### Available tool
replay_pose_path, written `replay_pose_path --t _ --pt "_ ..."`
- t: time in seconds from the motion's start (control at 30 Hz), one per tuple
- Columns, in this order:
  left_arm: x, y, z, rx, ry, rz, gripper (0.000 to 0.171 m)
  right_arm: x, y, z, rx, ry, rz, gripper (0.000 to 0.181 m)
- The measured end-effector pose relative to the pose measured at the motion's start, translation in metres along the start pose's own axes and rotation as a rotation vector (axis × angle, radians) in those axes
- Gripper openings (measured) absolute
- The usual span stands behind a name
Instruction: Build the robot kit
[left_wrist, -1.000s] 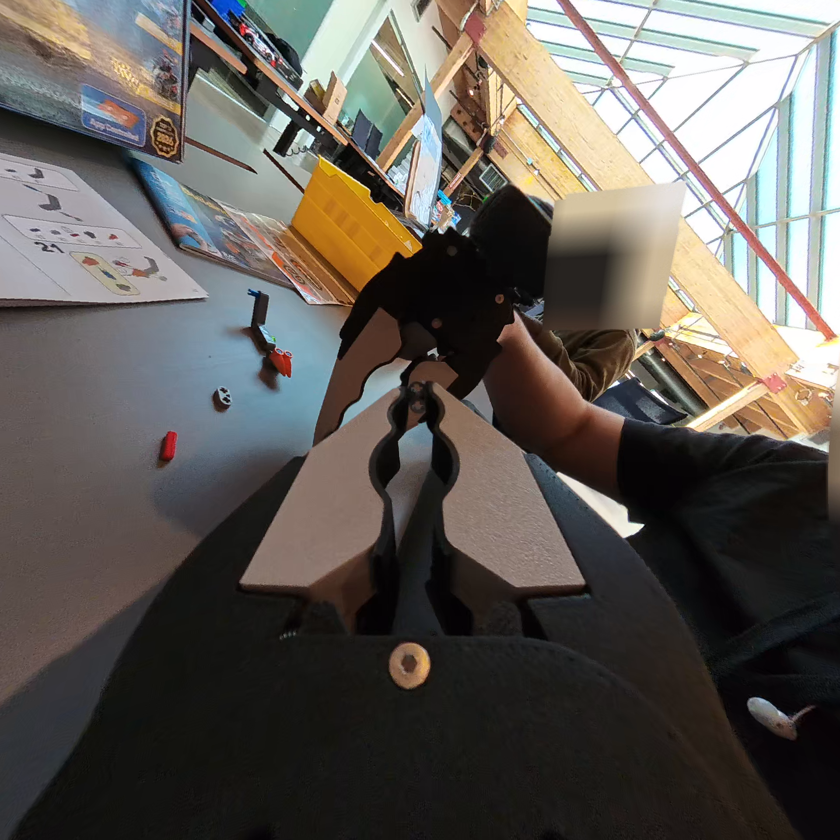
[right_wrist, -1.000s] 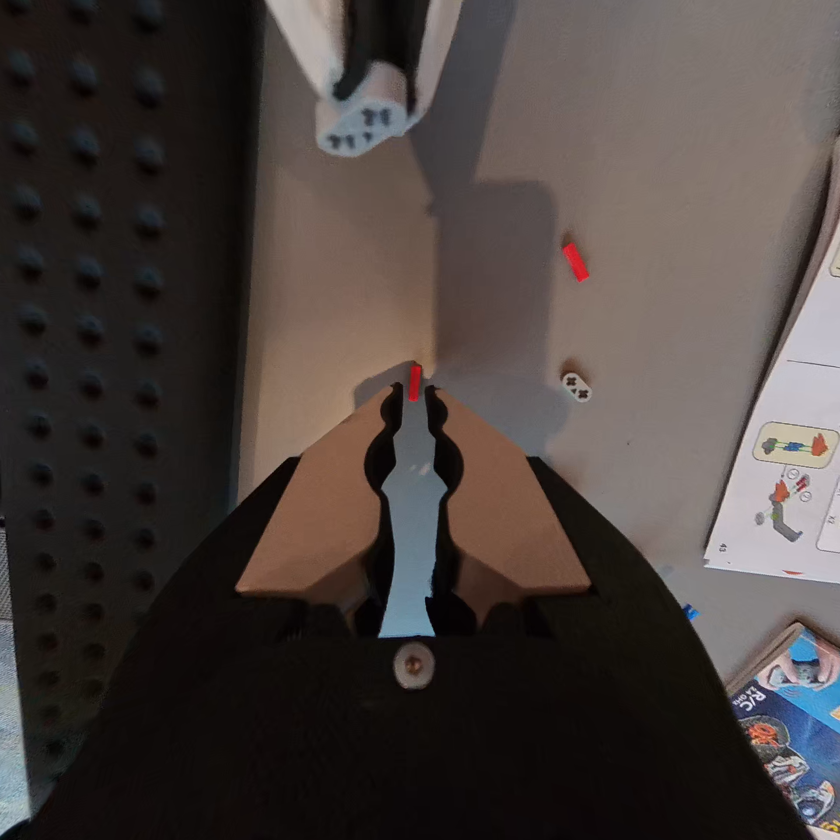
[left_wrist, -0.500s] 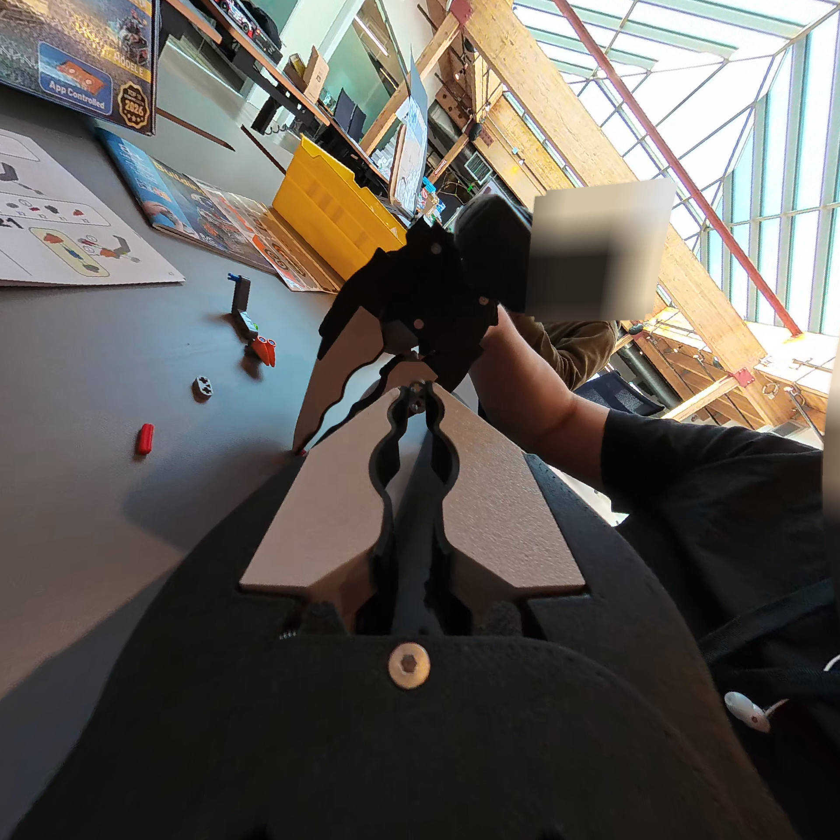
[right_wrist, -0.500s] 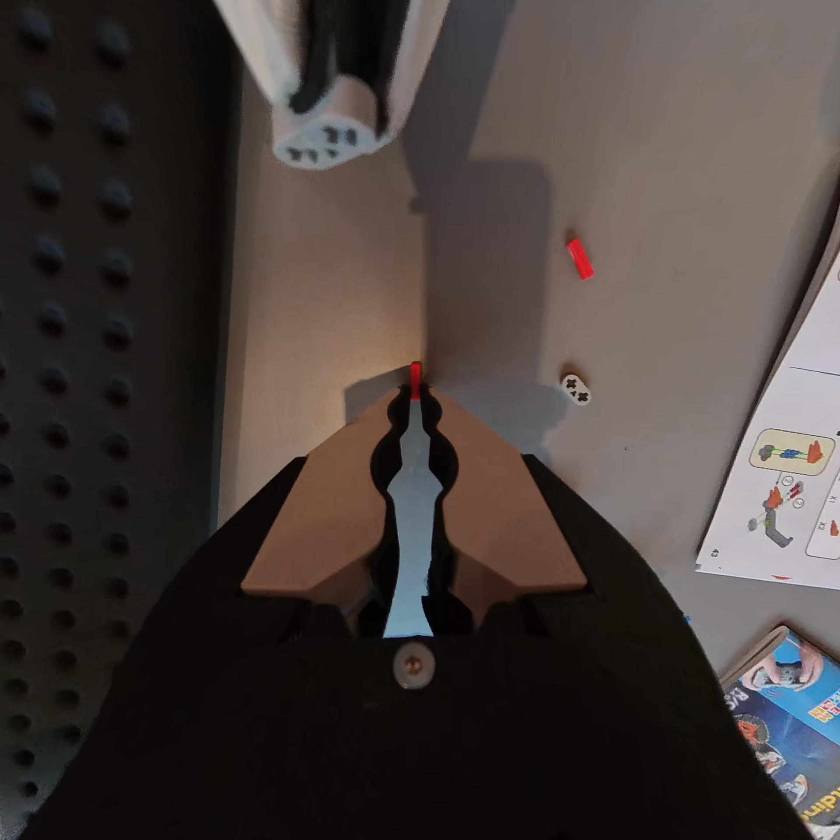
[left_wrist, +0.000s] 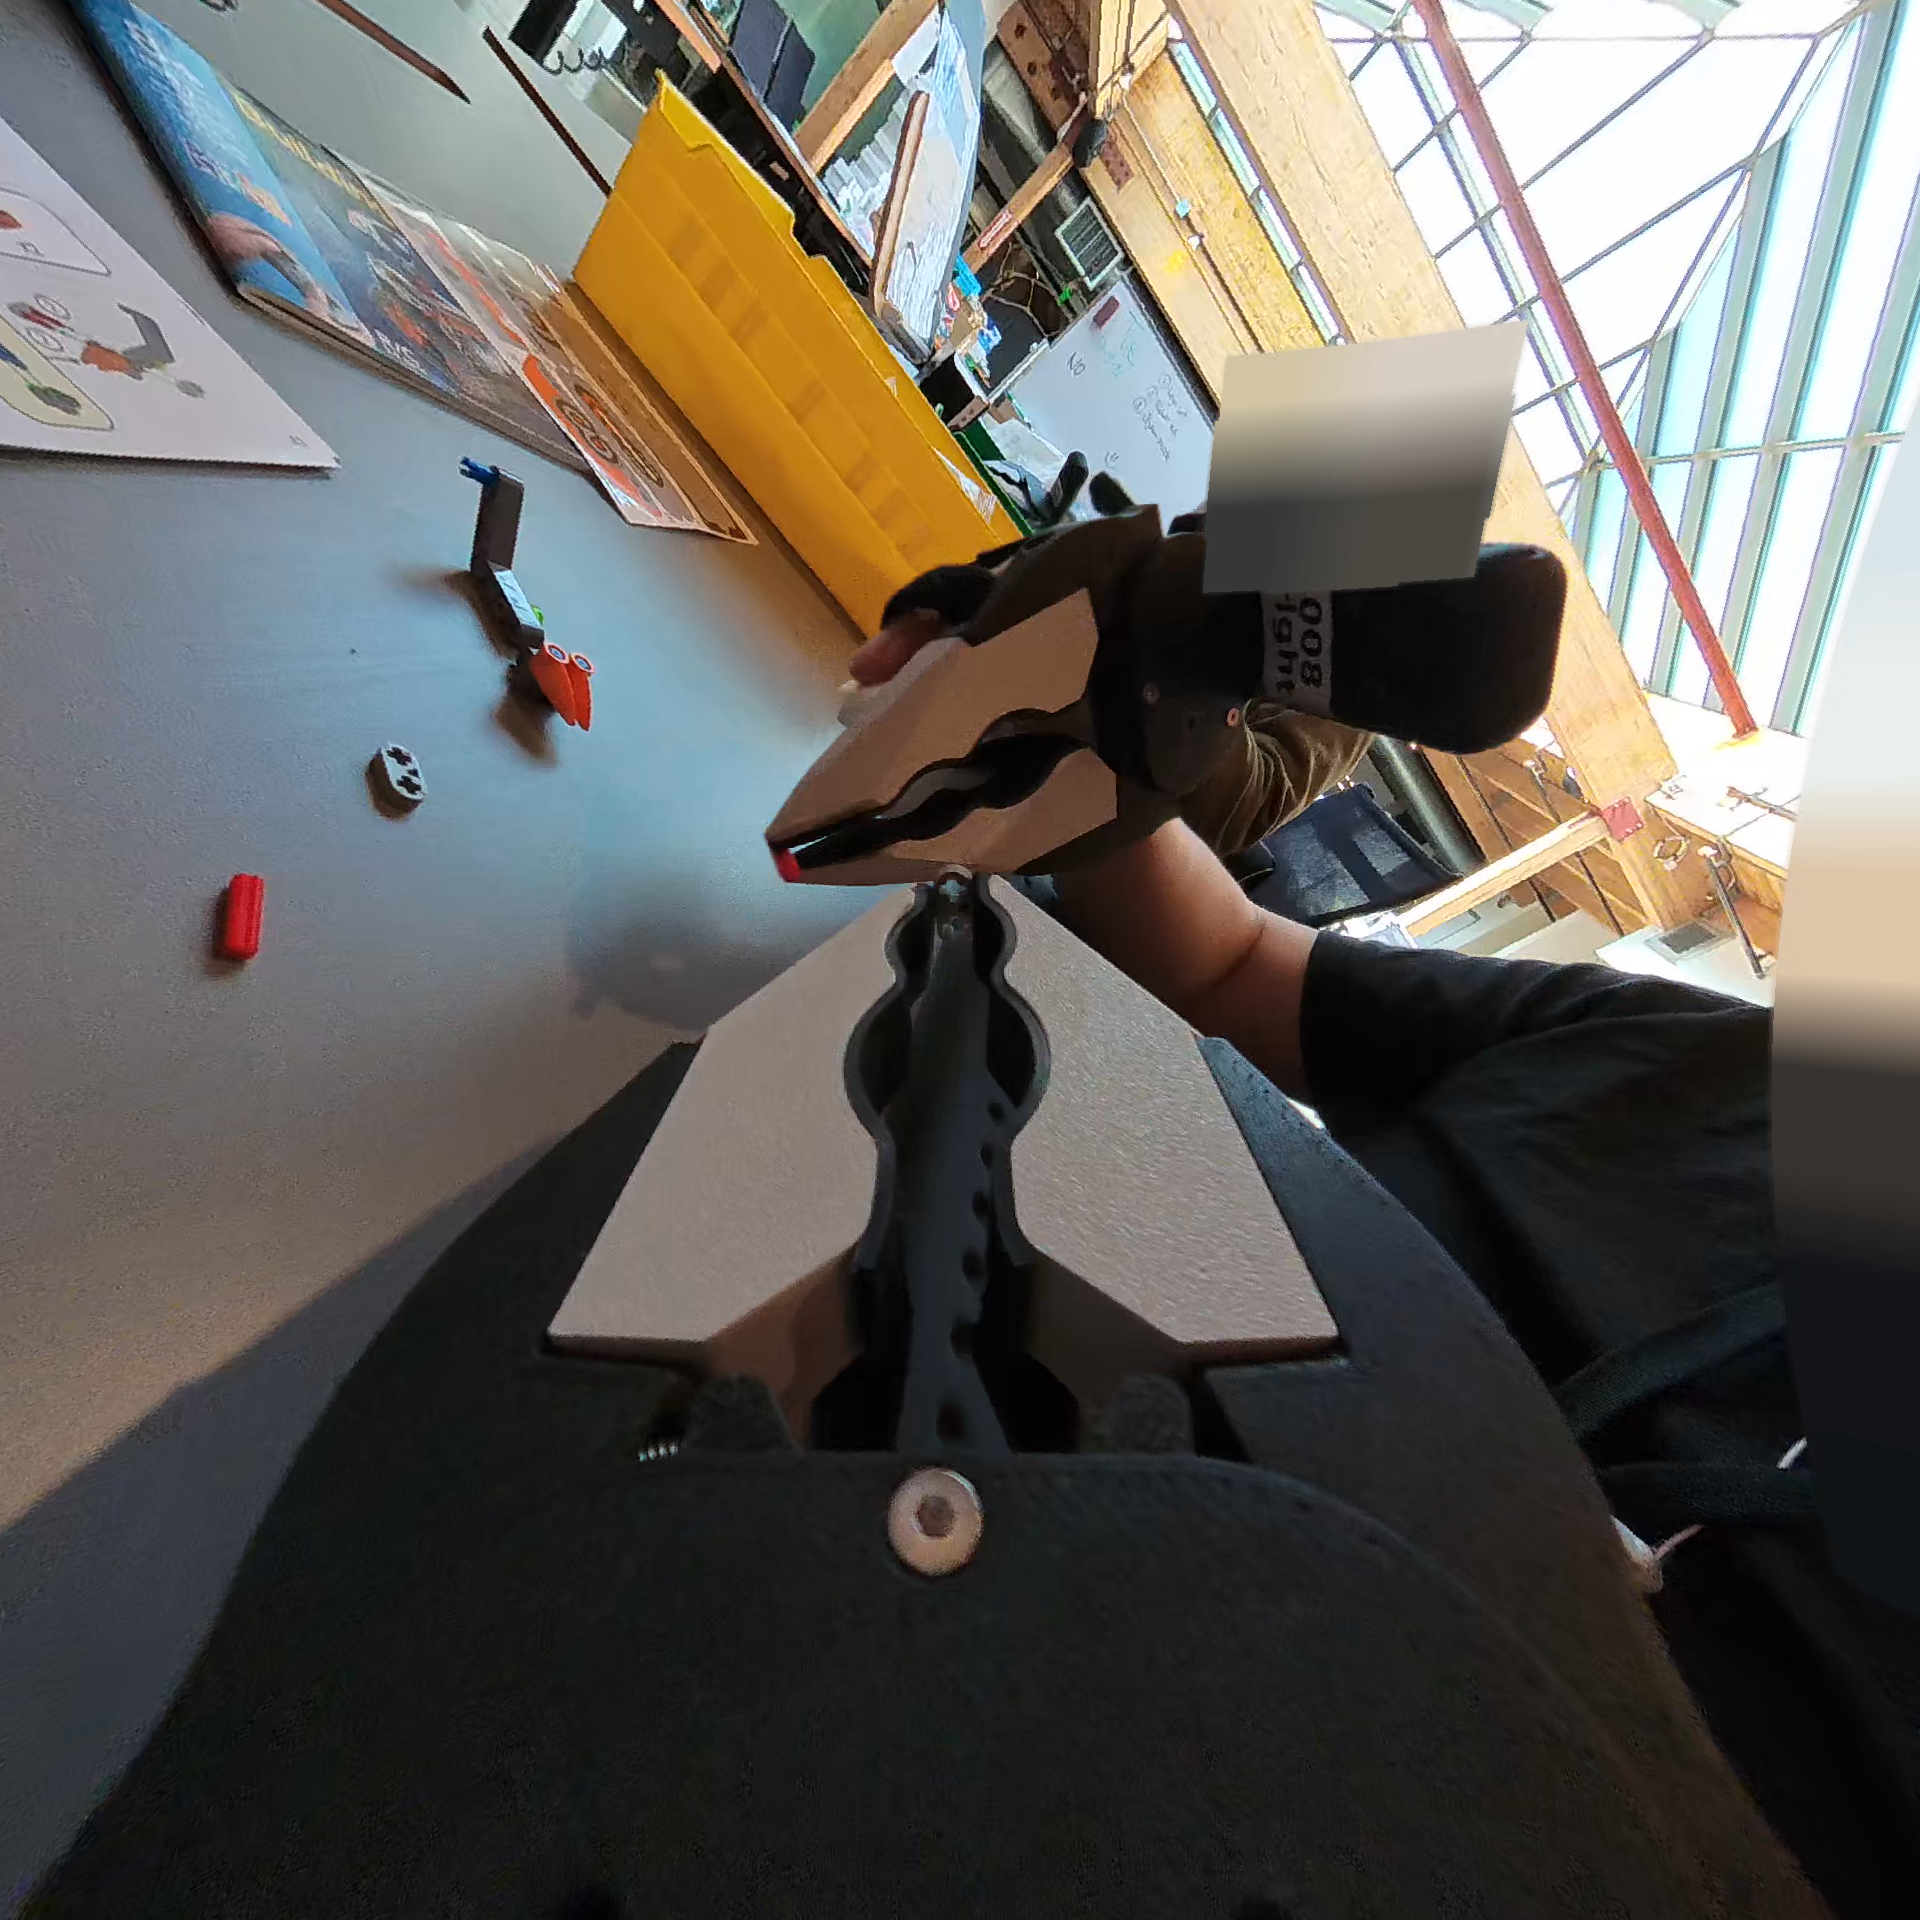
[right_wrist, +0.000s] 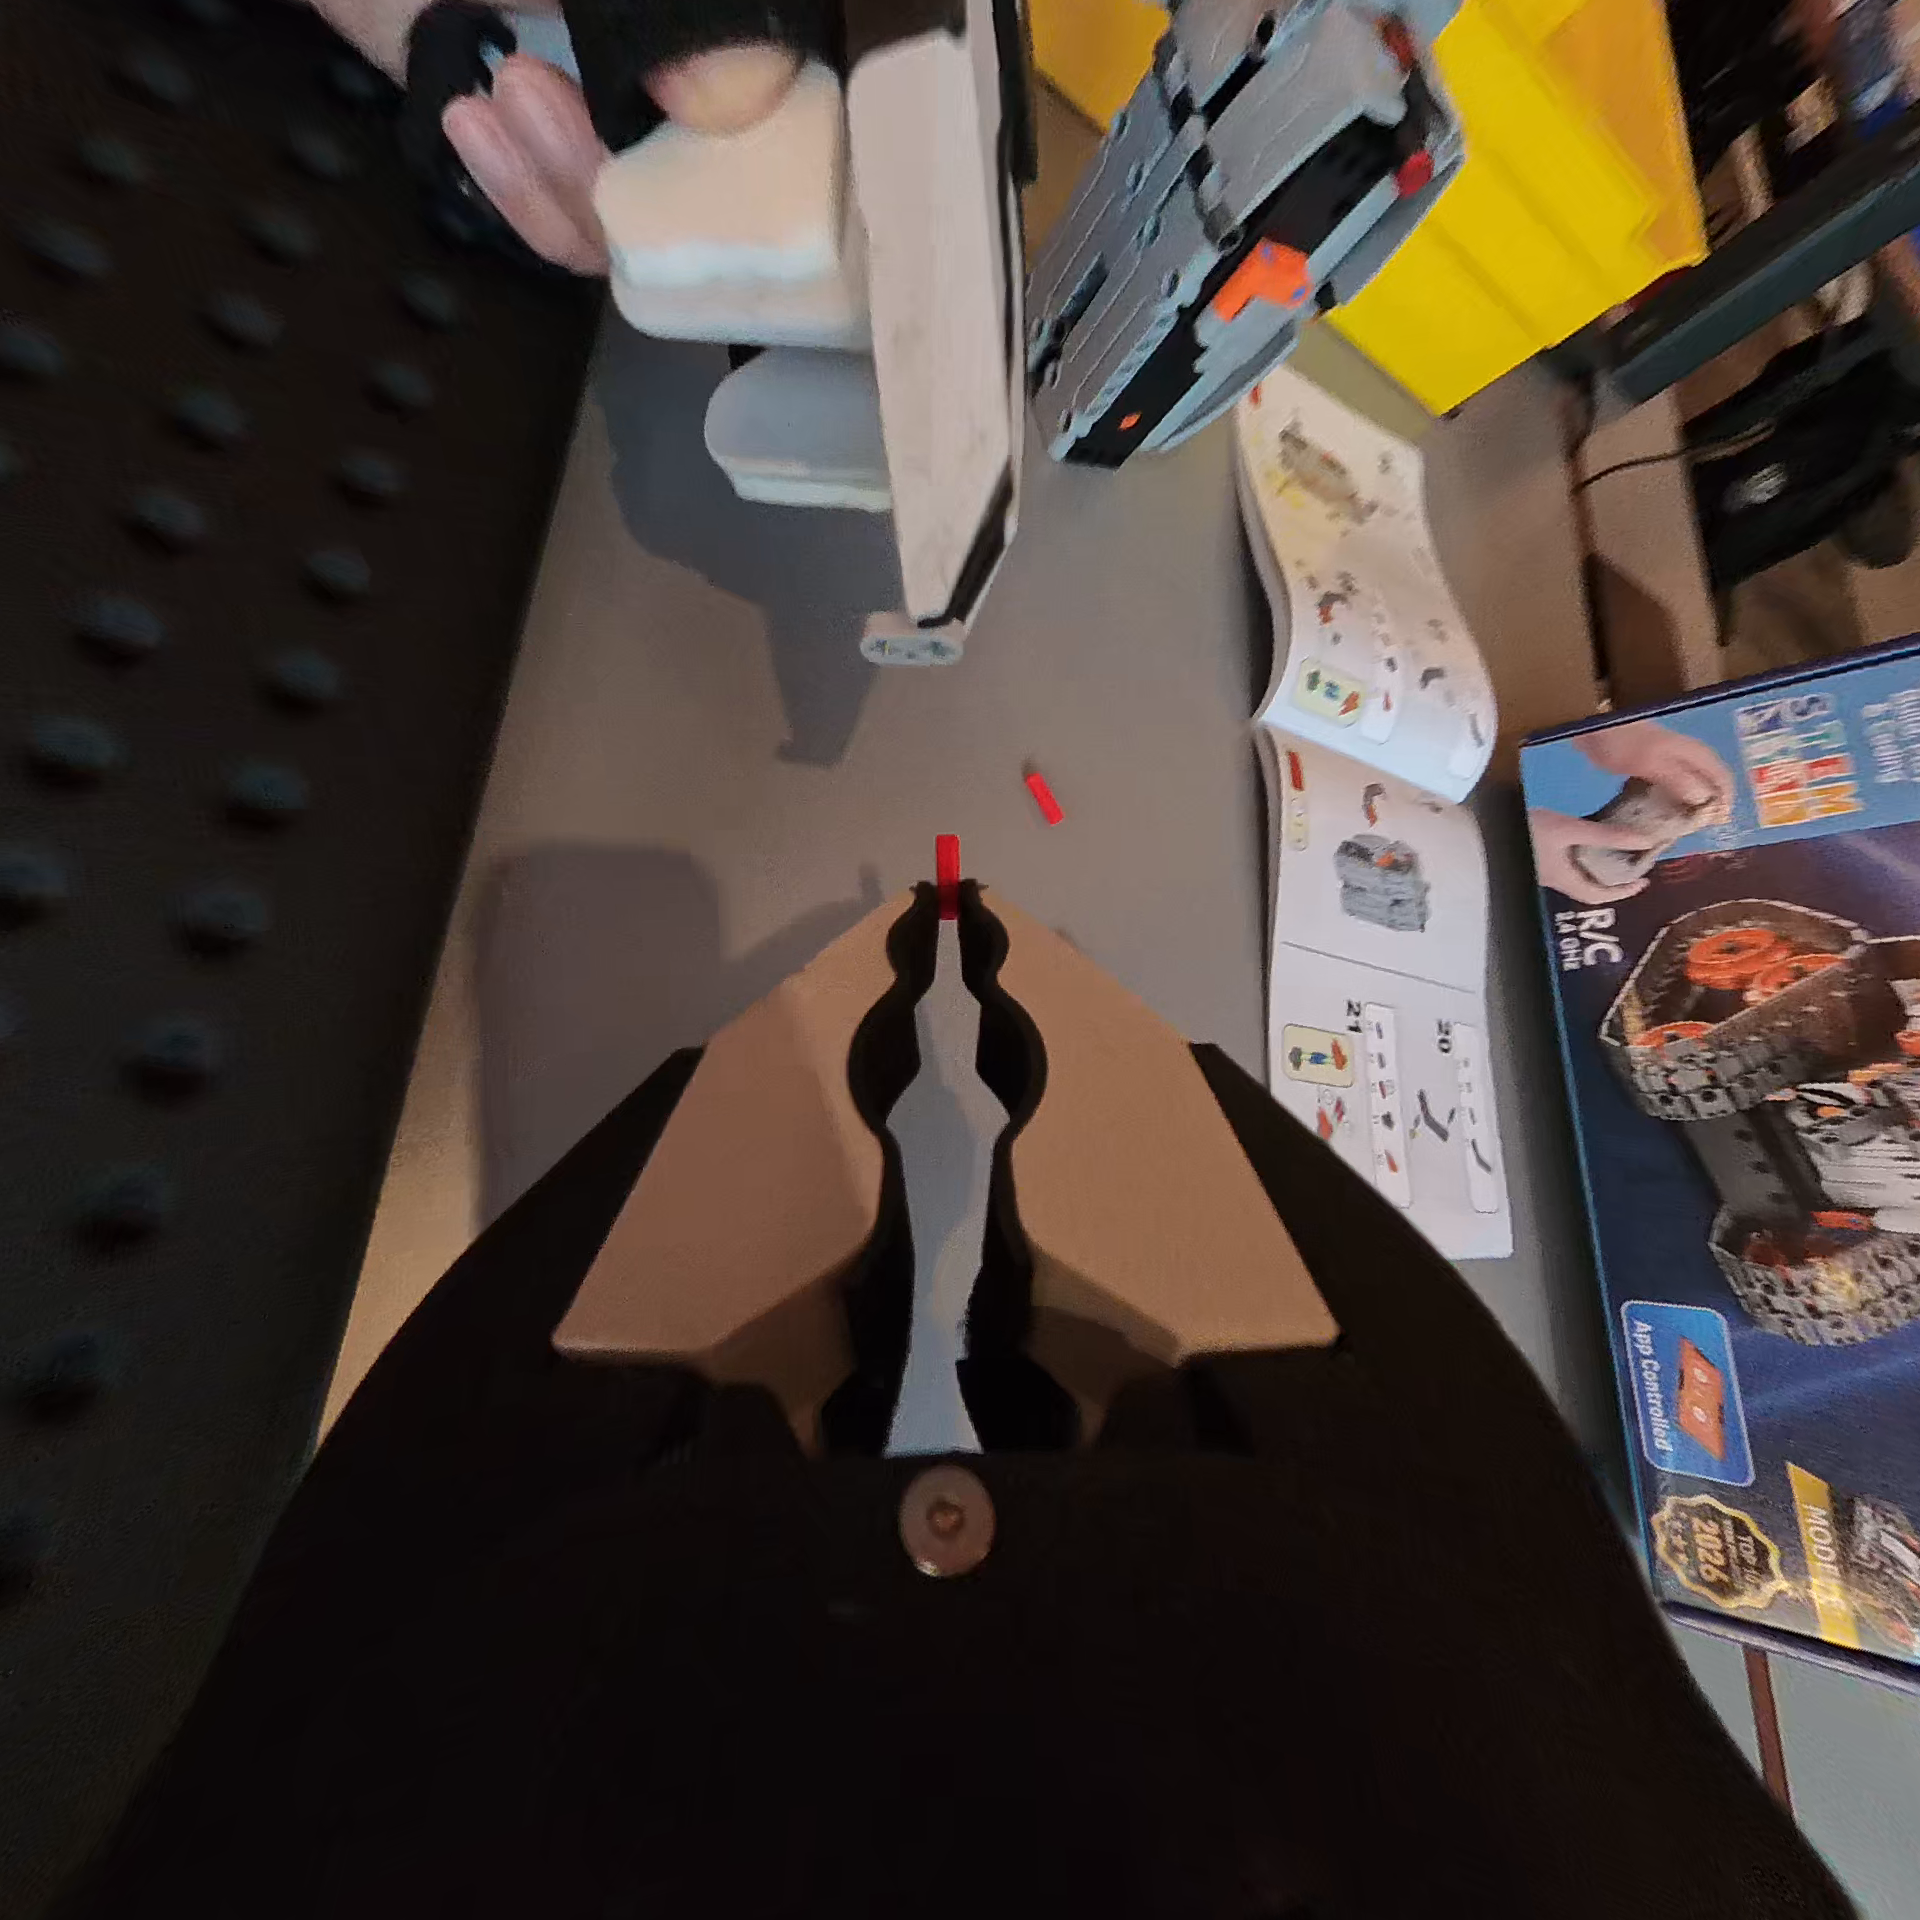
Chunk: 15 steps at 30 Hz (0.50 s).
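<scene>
Right tongs (right_wrist: 948, 891) pinch a small red pin (right_wrist: 947, 873) above the grey tabletop (right_wrist: 665, 790); left tongs (left_wrist: 951, 896) clamp a grey beam (right_wrist: 912, 649). A second red pin (left_wrist: 239, 914), round connector (left_wrist: 398, 774) and instruction booklet (right_wrist: 1382, 935) lie nearby.

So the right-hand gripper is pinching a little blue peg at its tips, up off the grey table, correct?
Not quite: the peg is red, not blue. The right wrist view shows the right gripper shut on a small red peg at its tips, above the grey table; the left wrist view shows the same.
</scene>
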<state>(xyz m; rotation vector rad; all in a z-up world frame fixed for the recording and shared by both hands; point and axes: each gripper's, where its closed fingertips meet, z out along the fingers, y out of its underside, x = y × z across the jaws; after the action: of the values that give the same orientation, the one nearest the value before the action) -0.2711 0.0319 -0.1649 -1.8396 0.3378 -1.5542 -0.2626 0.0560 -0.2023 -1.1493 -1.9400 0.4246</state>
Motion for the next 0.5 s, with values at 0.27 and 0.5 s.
replay_pose_path --t 0.27,0.5 --pt "0.001 0.003 0.003 -0.02 -0.01 0.035 0.005 -0.002 -0.012 -0.012 0.196 -0.081 0.231 0.004" --pt "0.014 0.012 0.011 -0.079 0.058 0.077 0.005 -0.024 -0.015 -0.03 0.332 -0.573 0.667 0.004"
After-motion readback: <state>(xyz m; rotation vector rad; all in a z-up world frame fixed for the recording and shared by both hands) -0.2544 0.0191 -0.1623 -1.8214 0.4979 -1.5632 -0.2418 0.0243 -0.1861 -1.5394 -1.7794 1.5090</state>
